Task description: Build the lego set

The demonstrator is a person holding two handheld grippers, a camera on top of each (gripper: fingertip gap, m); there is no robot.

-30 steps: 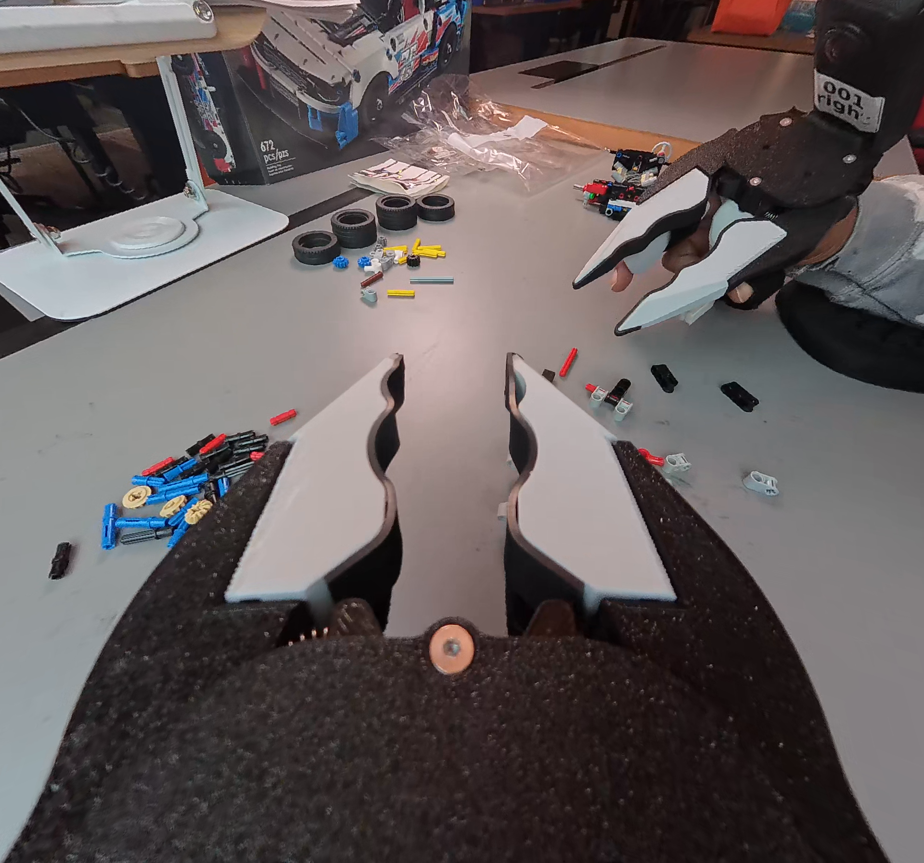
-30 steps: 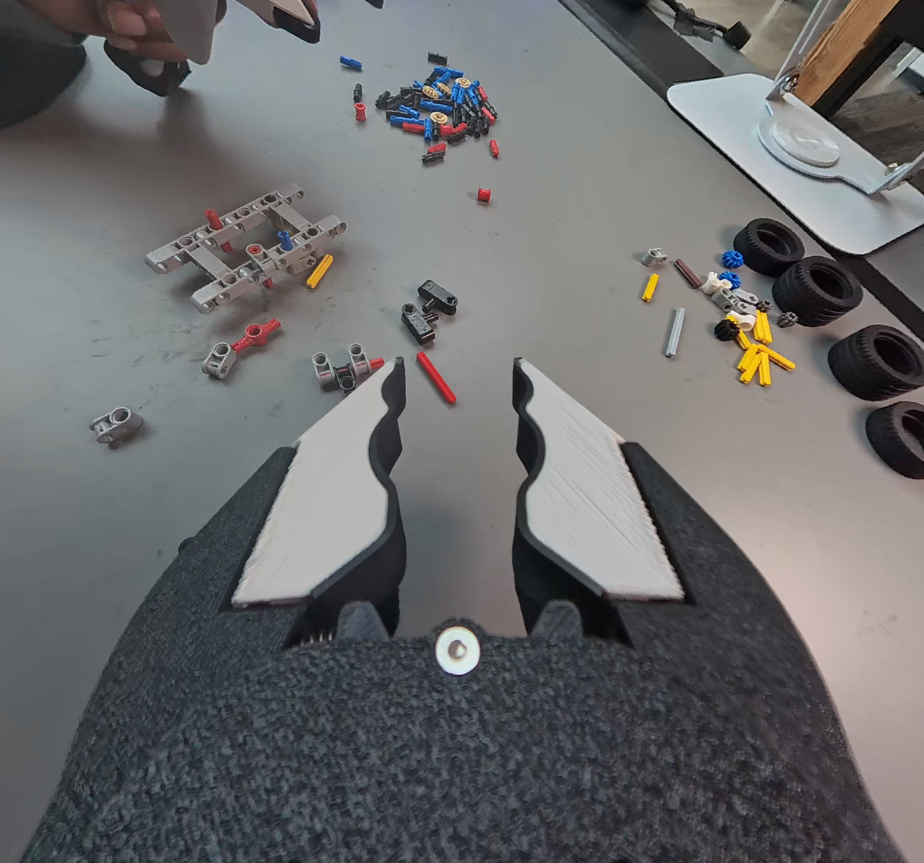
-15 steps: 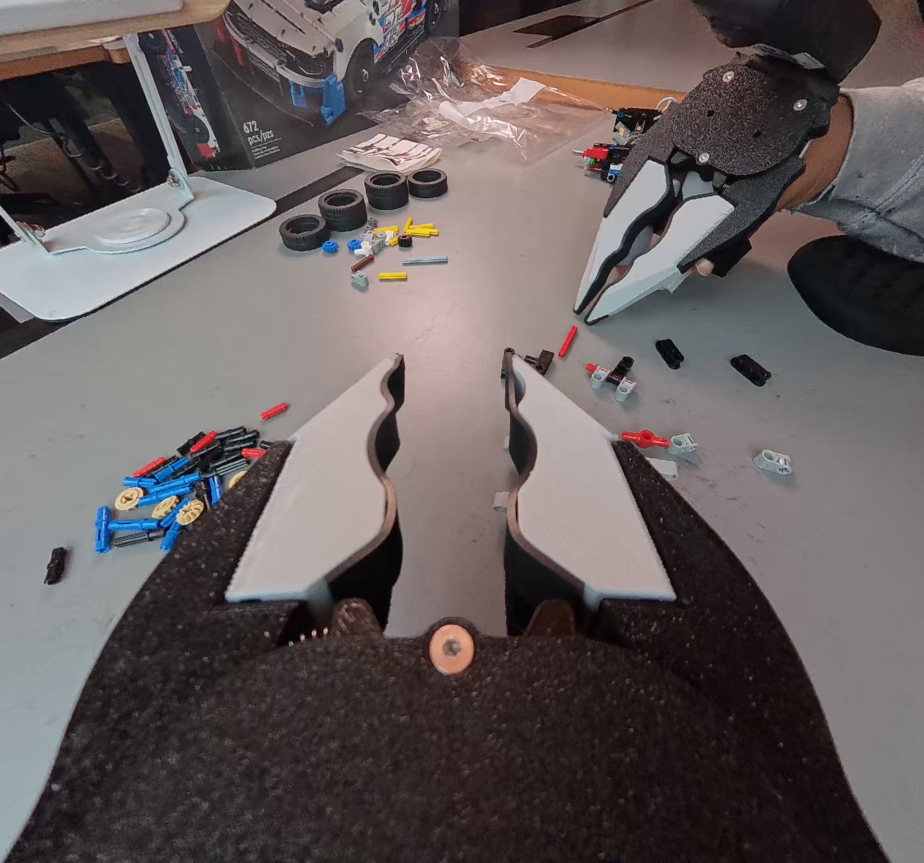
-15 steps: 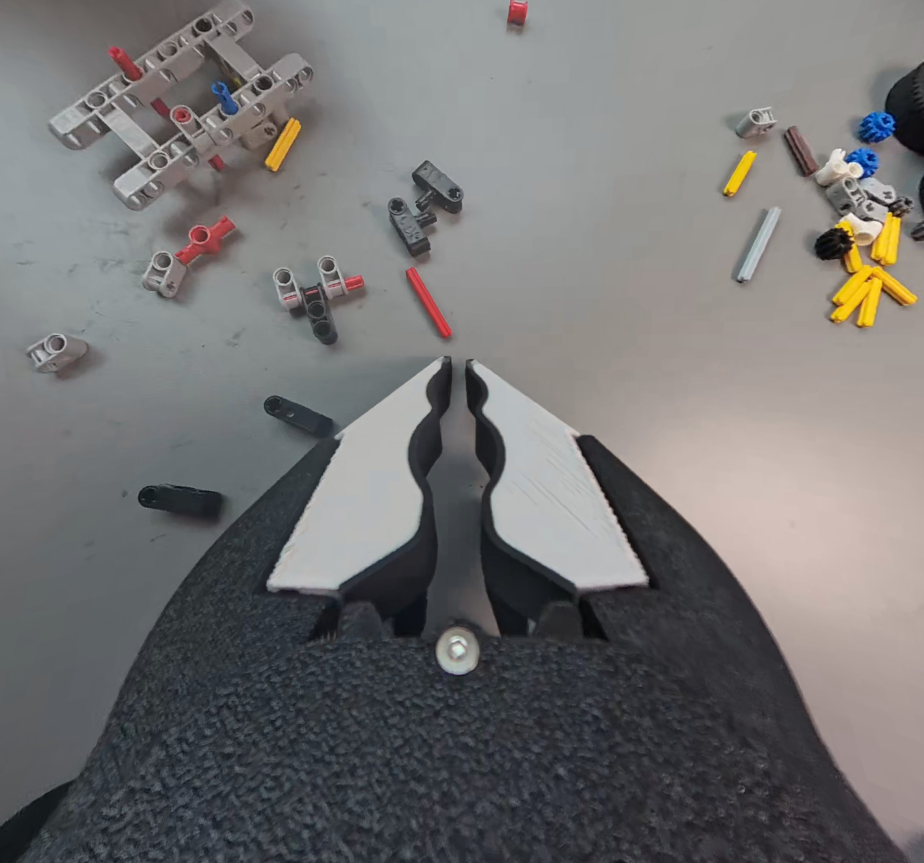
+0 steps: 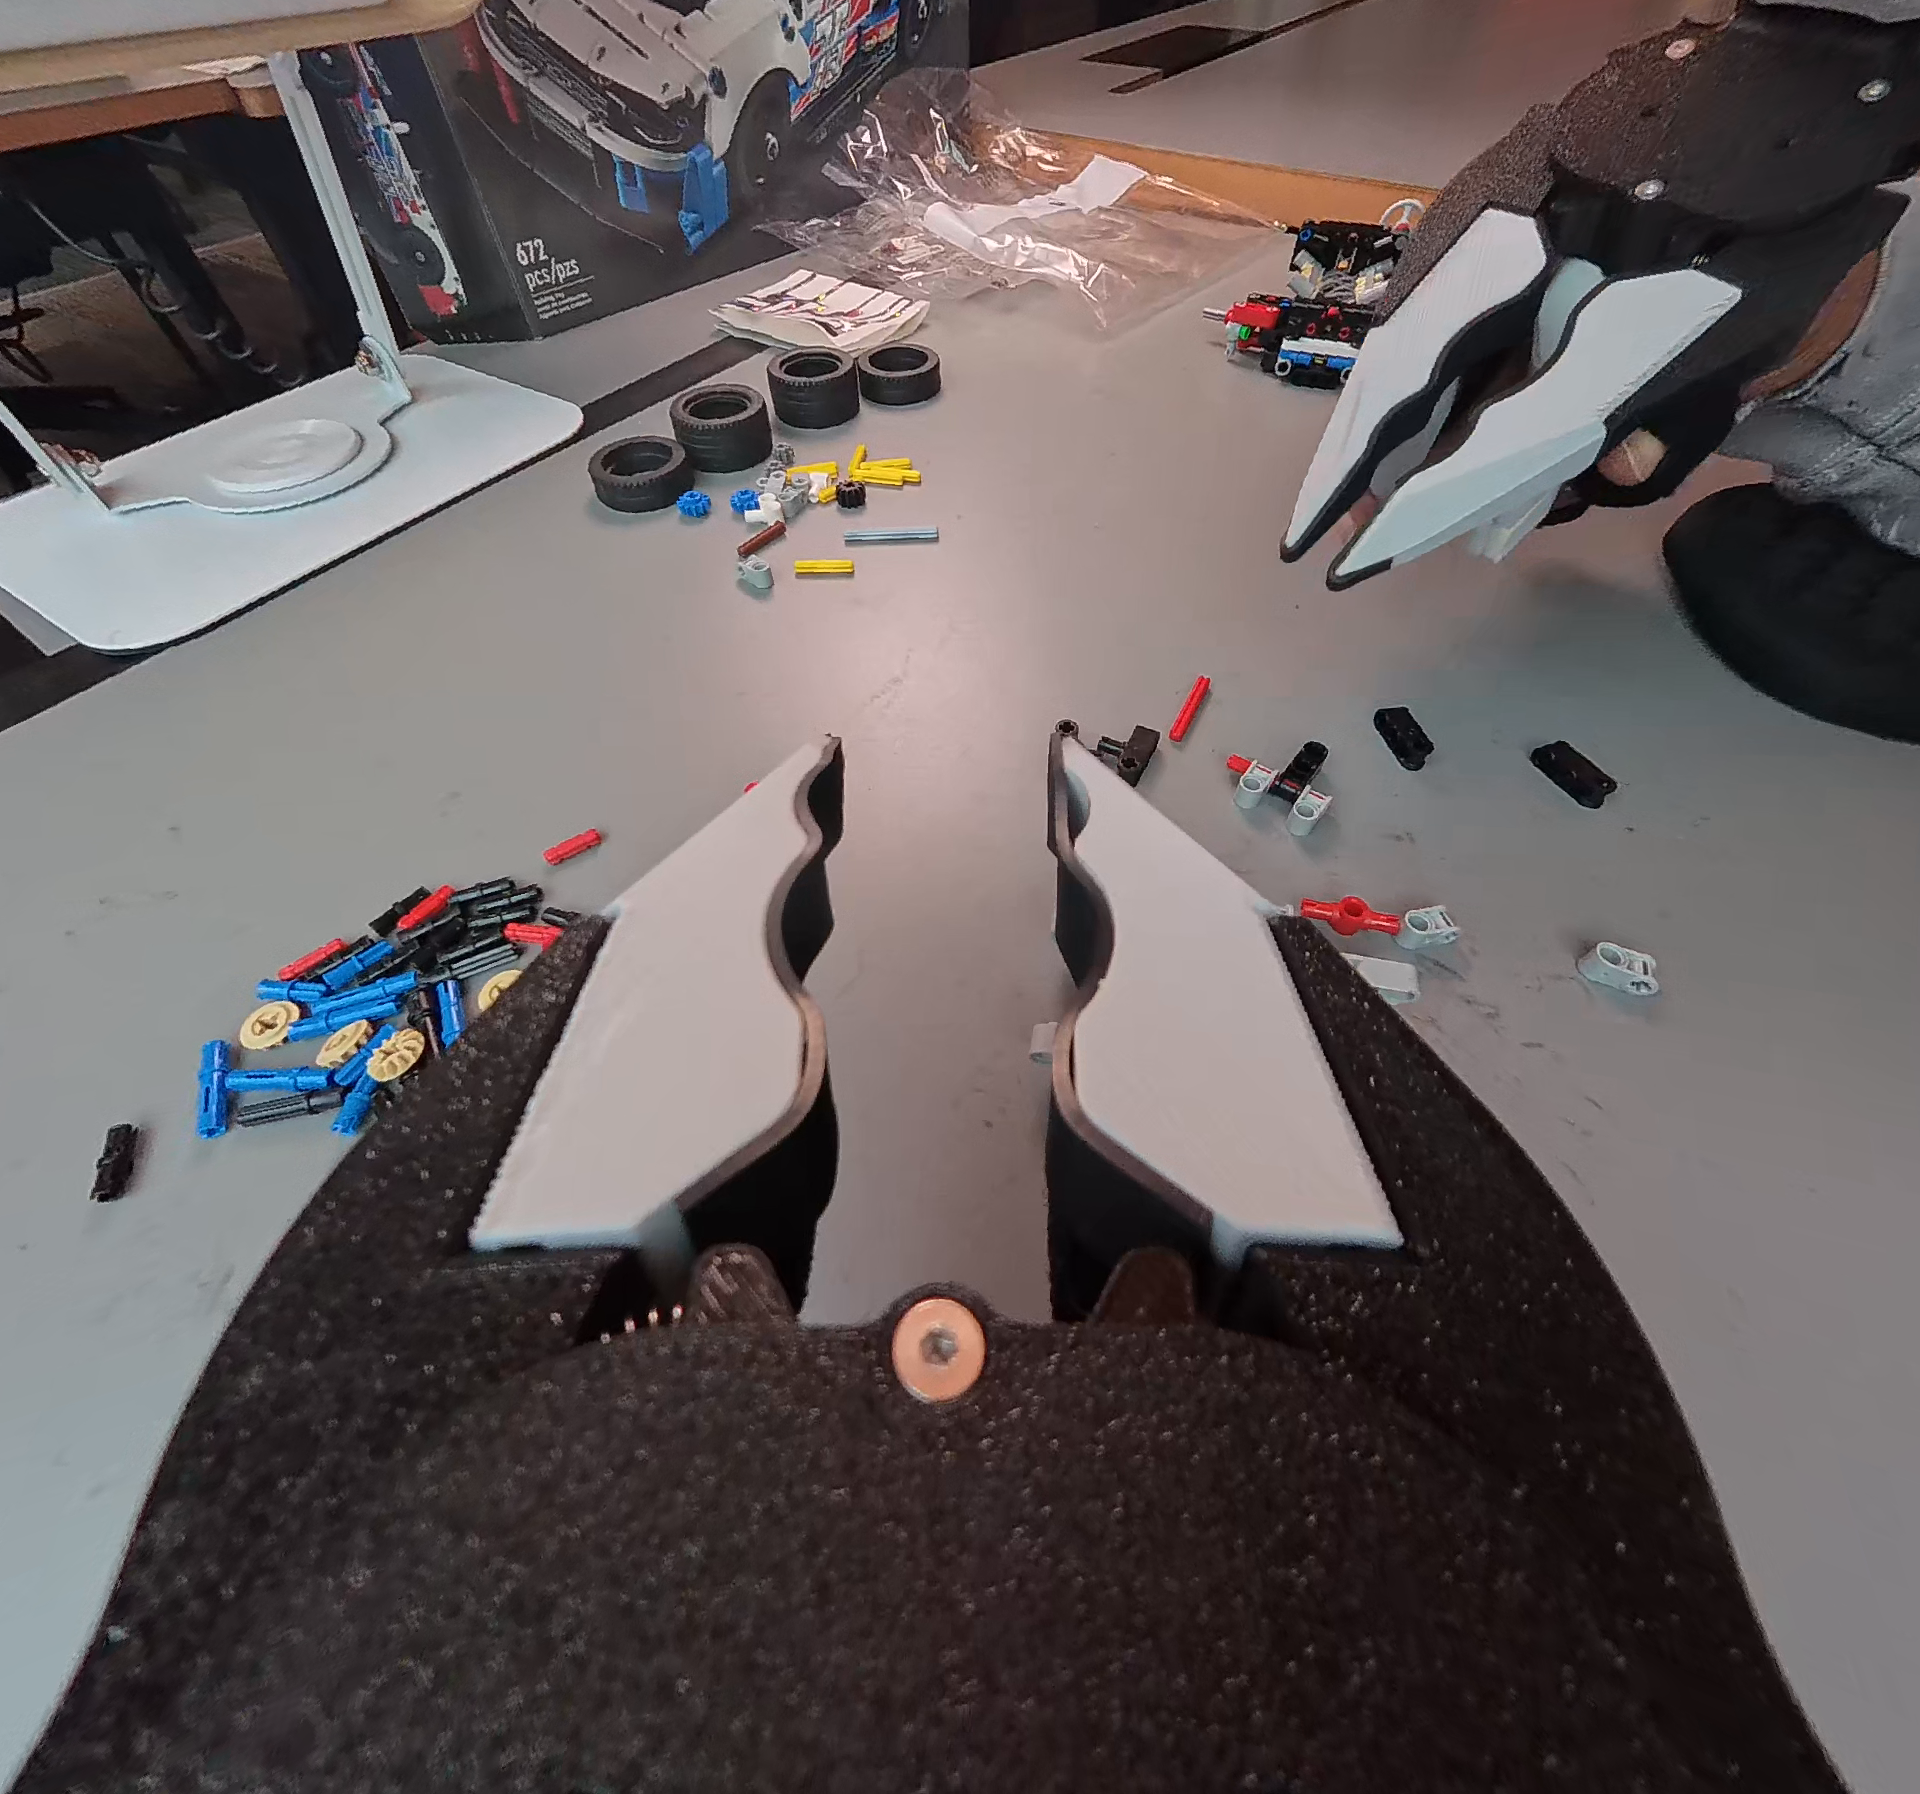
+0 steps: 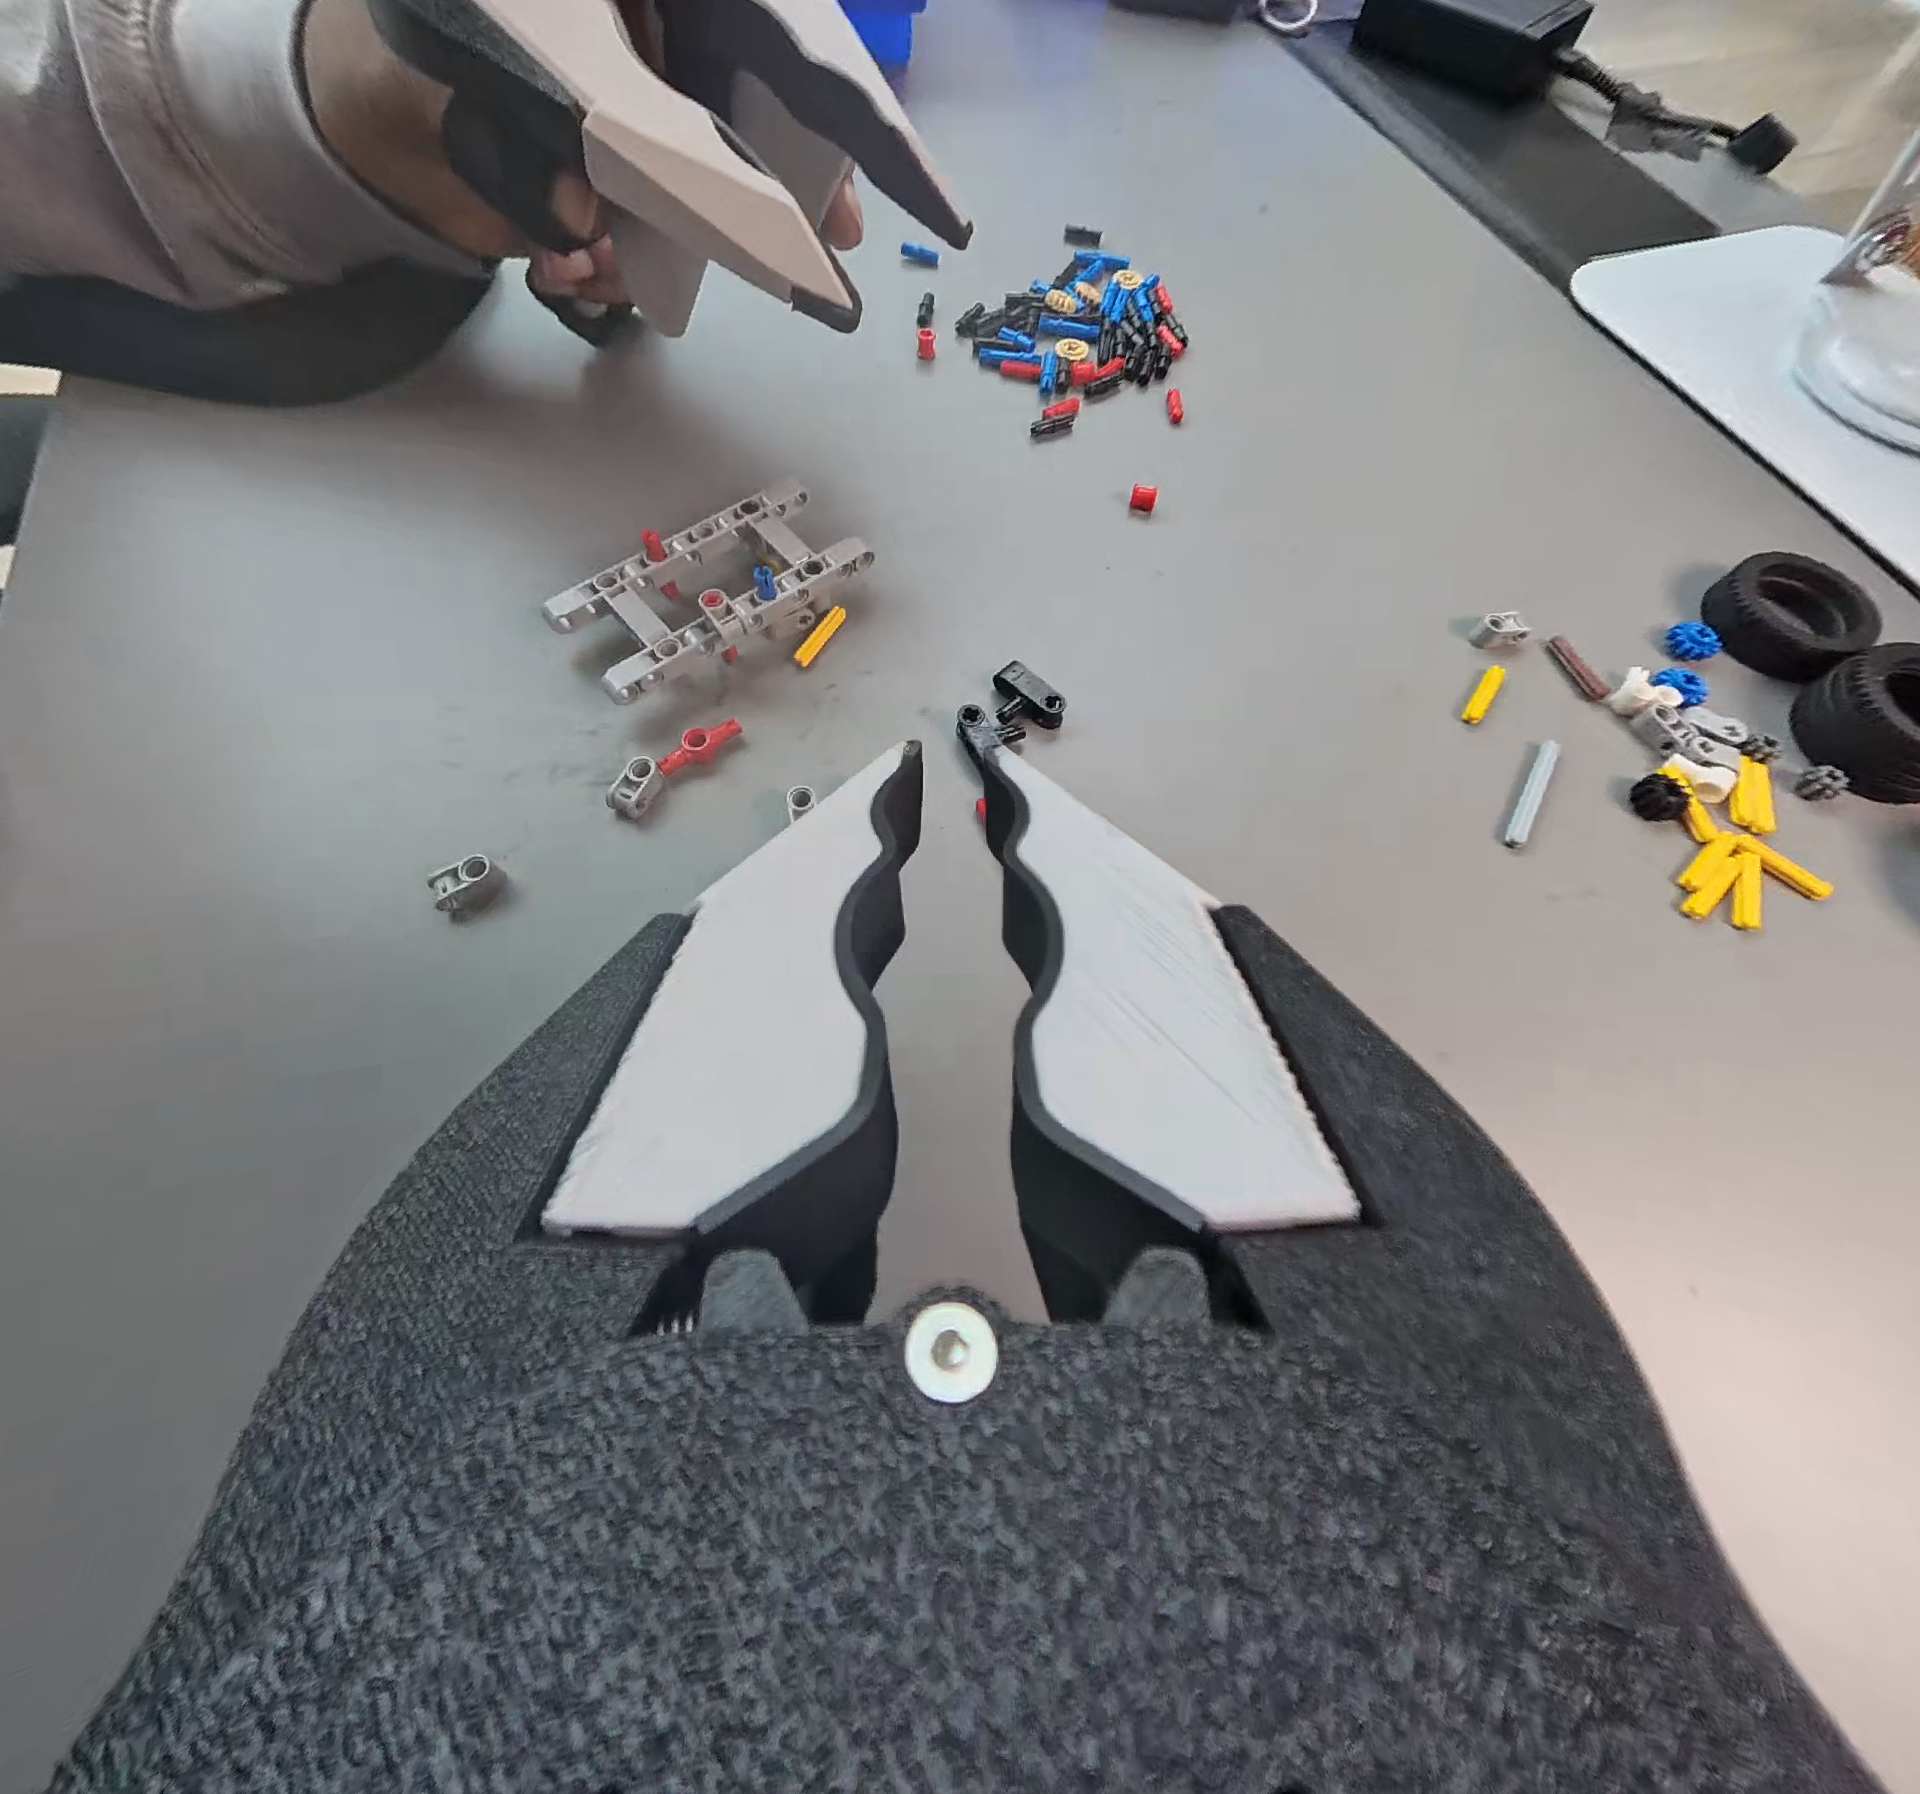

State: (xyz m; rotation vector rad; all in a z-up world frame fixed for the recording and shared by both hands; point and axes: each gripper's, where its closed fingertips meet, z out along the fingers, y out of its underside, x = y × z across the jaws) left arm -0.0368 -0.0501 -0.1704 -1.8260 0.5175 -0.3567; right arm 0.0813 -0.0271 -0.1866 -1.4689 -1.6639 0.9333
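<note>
I am picking small pieces for the lego build. My right gripper (image 6: 948, 755) hangs above the grey table (image 6: 312, 1017), nearly closed, with nothing in it. My left gripper (image 5: 943, 752) is wide open and empty too. The thin red plastic stick (image 5: 1189, 707) lies just past my right gripper's tips, mostly hidden. The grey beam frame (image 6: 712, 589) sits further left. Next I think I must open, drop down and pinch the stick.

My left gripper (image 5: 943, 757): pale grey fingers edged black, speckled black body.
My right gripper (image 6: 945, 757): the same colours.
Pin pile (image 5: 384, 986), left of my left fingers: blue, black, red, tan.
Frame (image 6: 712, 591), ahead-left of my right tips: light grey with red and blue pins.
Tyres (image 5: 769, 414), far ahead: black.
Table (image 5: 520, 705): plain grey.
</note>
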